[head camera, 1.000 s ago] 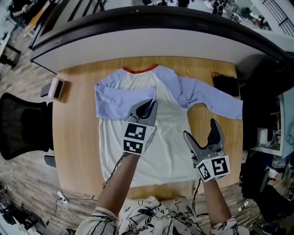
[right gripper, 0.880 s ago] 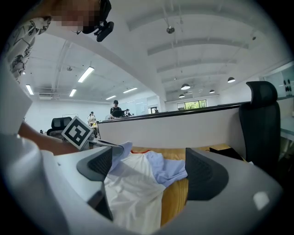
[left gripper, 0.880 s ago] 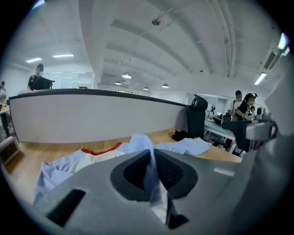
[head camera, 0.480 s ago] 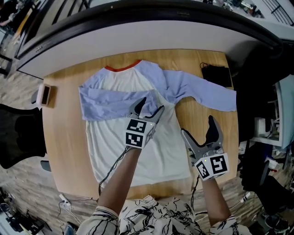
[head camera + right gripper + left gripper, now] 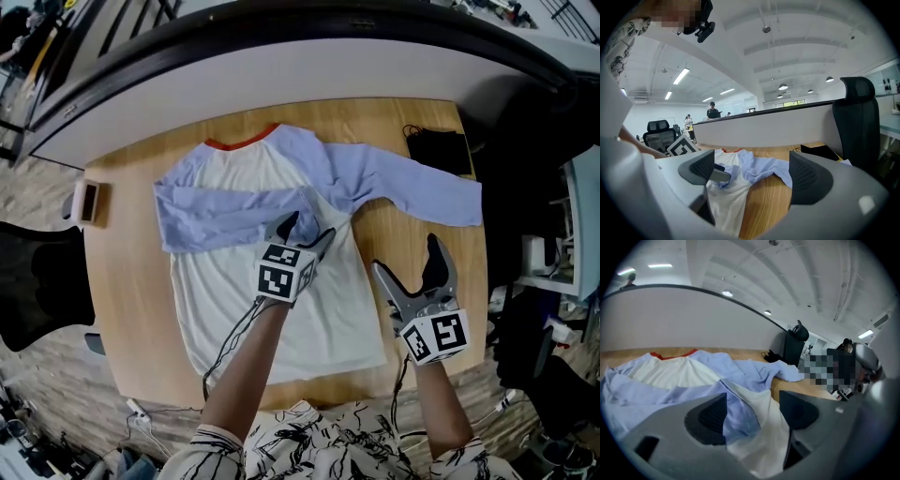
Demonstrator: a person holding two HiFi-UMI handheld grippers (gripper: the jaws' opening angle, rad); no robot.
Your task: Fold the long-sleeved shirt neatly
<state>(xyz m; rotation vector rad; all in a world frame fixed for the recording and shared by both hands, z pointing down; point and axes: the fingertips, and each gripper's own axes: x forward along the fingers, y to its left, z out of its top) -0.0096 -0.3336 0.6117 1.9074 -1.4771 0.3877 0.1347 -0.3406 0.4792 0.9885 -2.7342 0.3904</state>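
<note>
Long-sleeved shirt (image 5: 234,300): flat at desk (image 5: 122,281) centre, one sleeve (image 5: 225,211) folded across. My left gripper (image 5: 309,228): jaws just opening, sleeve end loose between. My right gripper (image 5: 405,258): released, empty.

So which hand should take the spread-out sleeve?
Likely right: the right gripper, open and empty, is nearer that sleeve; the left gripper, jaws just opening, has the folded sleeve between them, mid-shirt.

The shirt (image 5: 234,291) lies flat on the table (image 5: 127,300), its collar (image 5: 242,142) at the far side. The left sleeve (image 5: 220,214) lies across the chest; the right sleeve (image 5: 422,192) stretches right over the table. A pouch (image 5: 438,150) sits in the far right corner and a box (image 5: 91,202) at the left edge.
</note>
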